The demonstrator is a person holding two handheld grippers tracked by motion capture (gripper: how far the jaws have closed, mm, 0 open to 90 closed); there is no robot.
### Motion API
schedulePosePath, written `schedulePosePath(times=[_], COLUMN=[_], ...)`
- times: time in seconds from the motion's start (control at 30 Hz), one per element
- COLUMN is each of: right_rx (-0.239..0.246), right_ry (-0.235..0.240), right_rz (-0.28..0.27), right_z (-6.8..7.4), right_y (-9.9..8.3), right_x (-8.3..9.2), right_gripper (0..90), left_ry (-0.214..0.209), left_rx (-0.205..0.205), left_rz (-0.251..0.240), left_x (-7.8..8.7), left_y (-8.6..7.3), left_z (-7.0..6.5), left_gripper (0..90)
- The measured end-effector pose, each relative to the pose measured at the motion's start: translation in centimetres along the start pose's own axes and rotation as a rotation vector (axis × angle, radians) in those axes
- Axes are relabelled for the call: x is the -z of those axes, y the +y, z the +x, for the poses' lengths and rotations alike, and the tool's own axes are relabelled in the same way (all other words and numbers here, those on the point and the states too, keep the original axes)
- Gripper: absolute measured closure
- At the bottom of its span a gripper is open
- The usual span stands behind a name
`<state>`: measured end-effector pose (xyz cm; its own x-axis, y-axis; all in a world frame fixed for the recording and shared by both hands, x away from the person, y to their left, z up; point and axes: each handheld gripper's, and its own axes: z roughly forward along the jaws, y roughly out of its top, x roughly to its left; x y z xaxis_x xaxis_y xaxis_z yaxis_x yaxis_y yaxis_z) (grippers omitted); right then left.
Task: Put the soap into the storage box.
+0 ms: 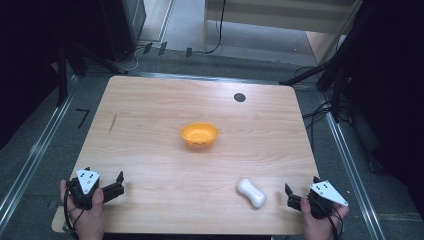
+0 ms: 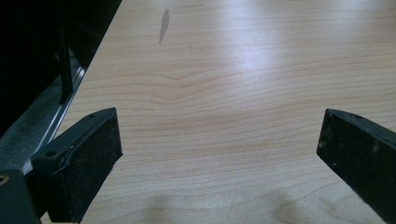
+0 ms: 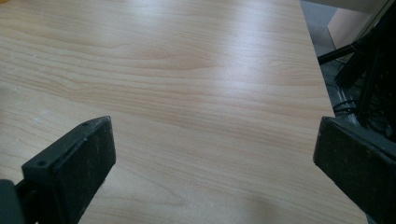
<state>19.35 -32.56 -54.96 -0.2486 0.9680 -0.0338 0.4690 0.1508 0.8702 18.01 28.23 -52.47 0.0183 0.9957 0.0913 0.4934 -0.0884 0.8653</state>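
Note:
An orange bowl stands near the middle of the wooden table. A white bone-shaped object lies at the front right, just left of my right gripper. In the right gripper view, that gripper is open, with bare wood between its jaws. My left gripper rests at the table's front left corner, held by a hand. It is also open in the left gripper view, with nothing between its jaws.
A round black spot sits in the tabletop at the back right, and a thin dark mark at the left. Metal rails, cables and dark stands surround the table. The table's right edge runs close beside my right gripper.

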Motion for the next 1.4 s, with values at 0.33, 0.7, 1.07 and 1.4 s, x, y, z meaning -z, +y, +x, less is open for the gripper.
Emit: schedulePosePath(times=[0.33, 0.7, 1.07, 1.4], right_rx=[0.030, 0.095, 0.169, 0.232], right_ry=[0.071, 0.120, 0.172, 0.211], right_rz=[0.108, 0.254, 0.463, 0.528], right_z=[-0.2, -0.8, 0.6, 2.1], right_y=[0.3, 3.0, 5.2, 6.0], right_x=[-0.2, 0.3, -0.9, -1.6], right_gripper=[0.1, 0.2, 0.4, 0.4], left_ry=[-0.017, -0.038, -0.045, -0.050], left_rx=[-0.008, 0.004, 0.014, 0.020], left_rz=[-0.012, -0.007, -0.002, 0.001], left_x=[0.1, 0.0, -0.1, -0.2], left_y=[0.0, 0.0, 0.0, 0.1], left_z=[0.0, 0.1, 0.3, 0.3], left_gripper=[0.2, 0.2, 0.2, 0.2])
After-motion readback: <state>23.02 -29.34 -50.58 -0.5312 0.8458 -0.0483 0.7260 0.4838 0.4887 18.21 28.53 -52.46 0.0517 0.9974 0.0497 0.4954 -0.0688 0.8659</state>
